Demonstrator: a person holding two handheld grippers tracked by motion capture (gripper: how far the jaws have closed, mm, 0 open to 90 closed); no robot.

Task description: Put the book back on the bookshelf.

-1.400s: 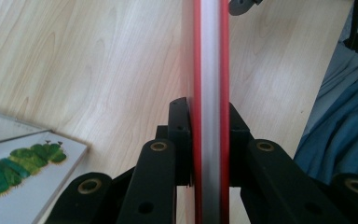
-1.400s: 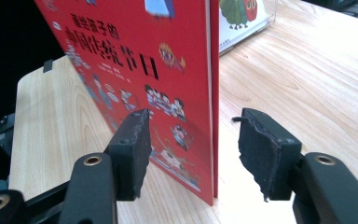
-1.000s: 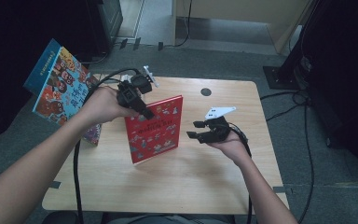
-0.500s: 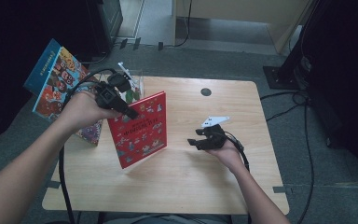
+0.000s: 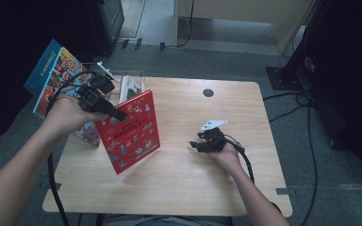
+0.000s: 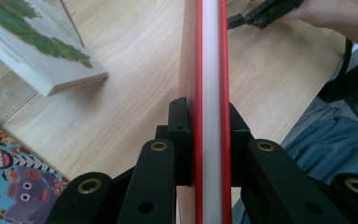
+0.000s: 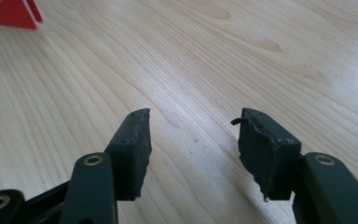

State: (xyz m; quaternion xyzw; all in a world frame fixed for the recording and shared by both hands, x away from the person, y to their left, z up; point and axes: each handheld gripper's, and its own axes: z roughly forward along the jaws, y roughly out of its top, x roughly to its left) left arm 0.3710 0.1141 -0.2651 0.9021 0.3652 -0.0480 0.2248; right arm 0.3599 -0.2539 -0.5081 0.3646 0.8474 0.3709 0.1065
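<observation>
A red picture book [image 5: 129,132] stands tilted on its lower edge over the left half of the wooden table [image 5: 193,188]. My left gripper [image 5: 118,114] is shut on its top edge. In the left gripper view the pads [image 6: 179,135] press both red covers [image 6: 210,70], with white pages between. My right gripper [image 5: 197,143] rests low over the table's middle, to the right of the book and apart from it. Its jaws [image 7: 193,135] have just been closing a little and still stand open with bare wood between them. A red book corner [image 7: 9,14] shows far left.
A white and green book [image 5: 131,87] leans in a clear stand behind the red one. A blue-edged picture book [image 5: 52,75] hangs off the table's left side, with another colourful book [image 5: 87,134] under my left hand. A dark round hole [image 5: 208,92] marks the far edge.
My left gripper has carried the red book to the left, toward the stand. My right hand has sunk closer to the tabletop.
</observation>
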